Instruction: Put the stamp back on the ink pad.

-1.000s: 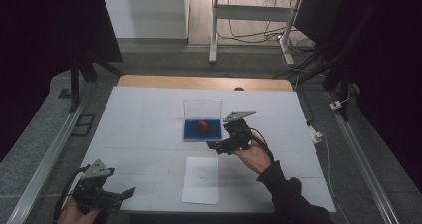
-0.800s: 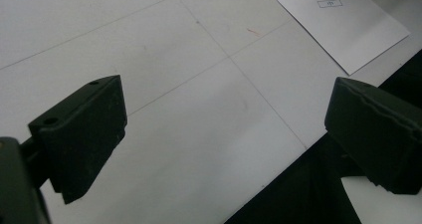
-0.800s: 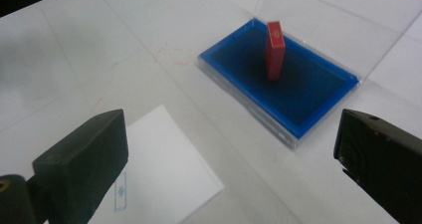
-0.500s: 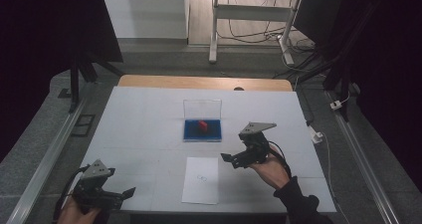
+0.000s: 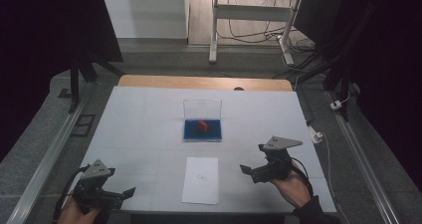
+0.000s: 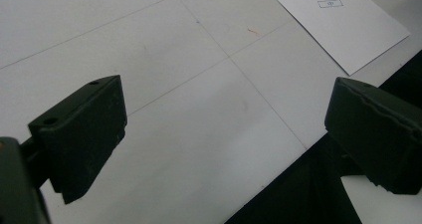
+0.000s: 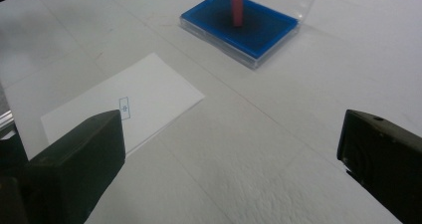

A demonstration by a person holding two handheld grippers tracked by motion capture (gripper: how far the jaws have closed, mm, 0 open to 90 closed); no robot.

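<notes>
Right gripper (image 5: 247, 170) gapes — paper sheet (image 5: 200, 180) beside, blue ink pad (image 5: 202, 130) beyond.

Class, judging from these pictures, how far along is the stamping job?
Looks done: the paper carries a small blue mark, and the stamp stands on the pad. In hand: nothing; the left tool and right tool are open and empty. Left: perhaps closing the lid, which stands upright.

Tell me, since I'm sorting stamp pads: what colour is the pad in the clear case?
Blue pad, clearest in the right gripper view.
</notes>
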